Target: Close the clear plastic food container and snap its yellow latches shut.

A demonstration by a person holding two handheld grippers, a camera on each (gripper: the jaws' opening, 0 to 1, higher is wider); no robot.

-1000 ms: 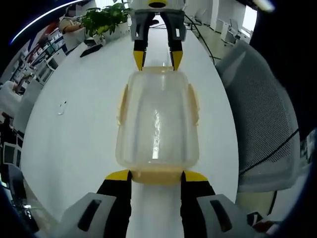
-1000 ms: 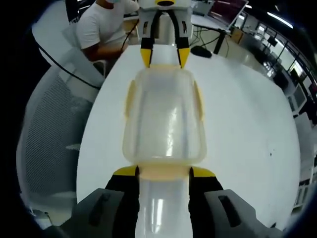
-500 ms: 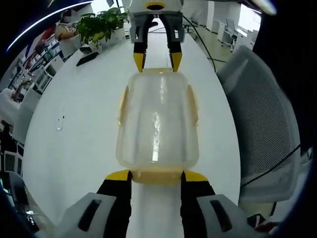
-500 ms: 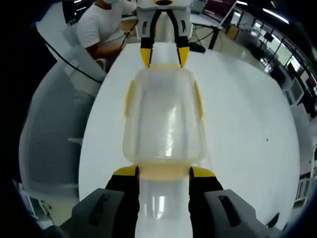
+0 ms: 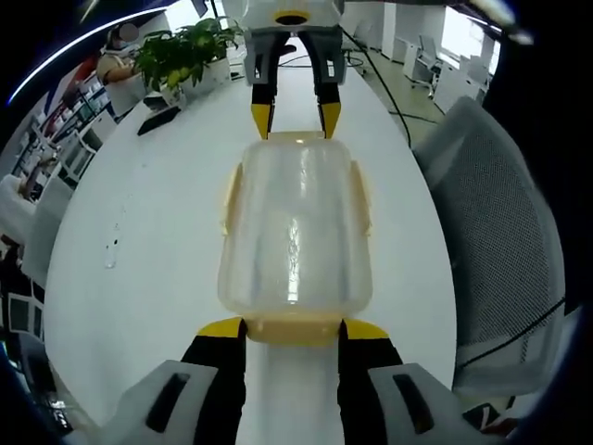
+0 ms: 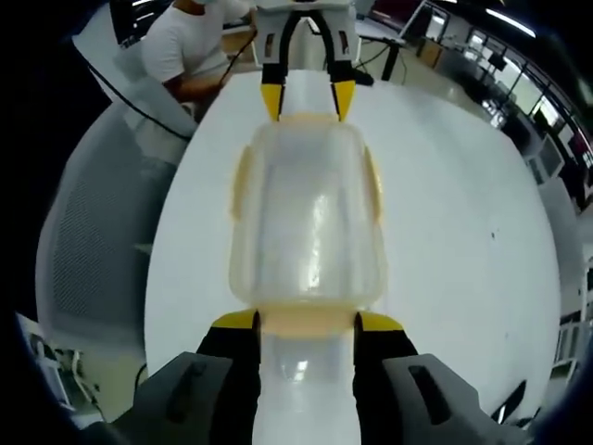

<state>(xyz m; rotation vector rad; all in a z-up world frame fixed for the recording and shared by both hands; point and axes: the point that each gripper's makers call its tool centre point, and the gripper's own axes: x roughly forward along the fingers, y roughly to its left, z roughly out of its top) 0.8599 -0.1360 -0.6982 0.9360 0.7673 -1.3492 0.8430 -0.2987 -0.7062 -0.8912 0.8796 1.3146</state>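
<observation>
The clear plastic container [image 5: 295, 222] with its lid on is held lengthwise between both grippers above the white table [image 5: 148, 213]. My left gripper [image 5: 292, 326] is shut on the near yellow end latch [image 5: 293, 330]. The right gripper [image 5: 295, 119] grips the far end. In the right gripper view the same container [image 6: 308, 218] runs away from my right gripper [image 6: 306, 320], which is shut on its yellow end latch [image 6: 308, 322], and the left gripper [image 6: 306, 100] holds the far end. Yellow side latches [image 5: 229, 199] [image 6: 372, 185] lie along the long sides.
A grey mesh chair [image 5: 505, 232] stands beside the table, also seen as the chair [image 6: 93, 232]. A potted plant [image 5: 181, 51] and a dark flat object [image 5: 157, 93] sit at the table's far end. A person in a white shirt [image 6: 190, 46] sits beyond the table.
The background has slid a little in both views, so both hands and the container moved together. The holds on the two end latches look unchanged.
</observation>
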